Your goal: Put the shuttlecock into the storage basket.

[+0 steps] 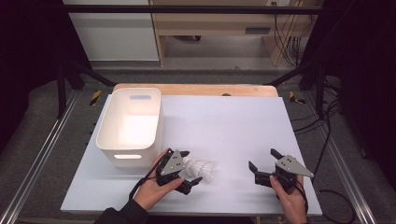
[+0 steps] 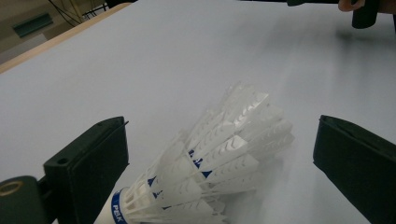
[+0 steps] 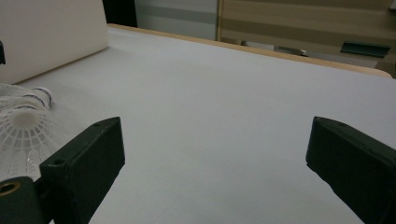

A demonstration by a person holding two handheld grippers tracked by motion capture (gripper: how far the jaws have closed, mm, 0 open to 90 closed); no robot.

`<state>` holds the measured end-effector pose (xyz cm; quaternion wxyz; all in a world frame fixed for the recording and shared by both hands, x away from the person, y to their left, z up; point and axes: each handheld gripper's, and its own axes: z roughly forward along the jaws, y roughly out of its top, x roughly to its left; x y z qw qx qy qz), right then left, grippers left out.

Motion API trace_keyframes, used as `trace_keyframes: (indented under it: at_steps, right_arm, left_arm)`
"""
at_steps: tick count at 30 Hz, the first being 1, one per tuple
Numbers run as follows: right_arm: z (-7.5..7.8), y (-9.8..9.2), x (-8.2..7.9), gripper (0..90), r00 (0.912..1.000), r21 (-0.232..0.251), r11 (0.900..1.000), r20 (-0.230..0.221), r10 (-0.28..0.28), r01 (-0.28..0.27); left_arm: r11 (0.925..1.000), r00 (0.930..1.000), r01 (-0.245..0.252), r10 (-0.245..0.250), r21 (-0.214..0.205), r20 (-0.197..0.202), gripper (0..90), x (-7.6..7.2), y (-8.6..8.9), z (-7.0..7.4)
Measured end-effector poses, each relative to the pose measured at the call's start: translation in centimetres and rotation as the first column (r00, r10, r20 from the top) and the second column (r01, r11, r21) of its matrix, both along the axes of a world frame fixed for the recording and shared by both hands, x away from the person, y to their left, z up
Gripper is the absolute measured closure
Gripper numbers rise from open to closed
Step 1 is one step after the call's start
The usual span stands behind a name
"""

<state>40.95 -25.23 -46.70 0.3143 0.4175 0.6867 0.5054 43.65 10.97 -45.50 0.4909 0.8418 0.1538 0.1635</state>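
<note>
White table (image 1: 233, 126), bin (image 1: 130, 123) far left, left gripper (image 1: 192, 167) jaws wide around shuttlecocks (image 1: 201, 169), right gripper (image 1: 264, 164) wide open, empty.

White plastic shuttlecocks (image 1: 201, 169), seemingly several bunched together, lie on their sides on the table.

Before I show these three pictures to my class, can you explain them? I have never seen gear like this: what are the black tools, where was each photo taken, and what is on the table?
A person holds a two-jaw hand tool in each hand: the left gripper and the right gripper, both open. One photo looks down from above; the other two come from cameras on each tool, looking along its black jaws. On the white table stand a white bin and white plastic shuttlecocks. The shuttlecocks lie between the left jaws, not yet gripped.
</note>
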Motion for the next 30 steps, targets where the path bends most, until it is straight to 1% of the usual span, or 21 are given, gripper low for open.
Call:
trace_keyframes:
  at_steps: [5, 6, 7, 8, 10, 14, 16, 17, 24, 26, 30]
  right_arm:
    - [0.0, 0.0, 0.0, 4.6, 1.0, -0.003, 1.0, -0.002, 0.004, -0.004]
    - [0.0, 0.0, 0.0, 4.6, 1.0, -0.003, 1.0, -0.003, 0.004, -0.004]
    - [0.0, 0.0, 0.0, 4.6, 1.0, -0.003, 1.0, -0.003, 0.004, -0.004]
    - [0.0, 0.0, 0.0, 4.6, 1.0, -0.004, 1.0, -0.004, 0.004, -0.004]
    - [-0.1, 0.0, 0.0, 4.6, 1.0, -0.006, 1.0, -0.006, 0.003, -0.003]
    - [-0.1, 0.0, 0.1, 4.6, 1.0, -0.005, 1.0, -0.006, 0.005, -0.005]
    - [-0.1, 0.0, 0.0, 4.6, 1.0, -0.007, 1.0, -0.007, 0.005, -0.005]
    - [-0.1, 0.0, 0.0, 4.6, 1.0, -0.007, 1.0, -0.007, 0.004, -0.005]
    - [-0.1, 0.0, 0.1, 4.5, 0.9999, -0.006, 1.0, -0.009, 0.006, -0.006]
    - [-0.1, -0.1, 0.1, 4.5, 0.9999, -0.005, 1.0, -0.01, 0.006, -0.007]
    - [-0.1, -0.1, 0.1, 4.5, 0.9999, -0.005, 0.9999, -0.011, 0.009, -0.009]
  left_arm:
    - [0.9993, 0.9999, 0.01, -0.009, 0.037, -0.013, 3.0, 0.1, -0.5, -0.4]
    - [0.9992, 0.9999, 0.007, -0.006, 0.039, -0.015, 3.0, 0.2, -0.6, -0.5]
    - [0.9985, 0.9999, 0.002, -0.002, 0.055, -0.01, 3.0, 0.2, -0.7, -0.6]
    - [0.9985, 0.9999, 0.0, 0.0, 0.054, -0.011, 3.2, 0.3, -0.8, -0.7]
    - [0.9978, 0.9999, 0.008, -0.007, 0.066, -0.01, 3.3, 0.3, -0.8, -0.7]
    - [0.9969, 0.9999, 0.007, -0.007, 0.078, -0.009, 3.3, 0.4, -0.8, -0.8]
    - [0.9971, 0.9999, 0.007, -0.006, 0.075, -0.011, 3.3, 0.5, -0.8, -0.9]
    - [0.9965, 0.9999, 0.009, -0.008, 0.083, -0.011, 3.3, 0.5, -0.8, -0.8]
    - [0.996, 0.9998, 0.018, -0.017, 0.087, -0.012, 3.3, 0.6, -0.9, -1.1]
    - [0.9956, 0.9997, 0.025, -0.025, 0.09, -0.006, 3.3, 0.6, -0.9, -1.0]
    - [0.9952, 0.9996, 0.027, -0.026, 0.095, -0.01, 3.3, 0.8, -1.0, -1.2]
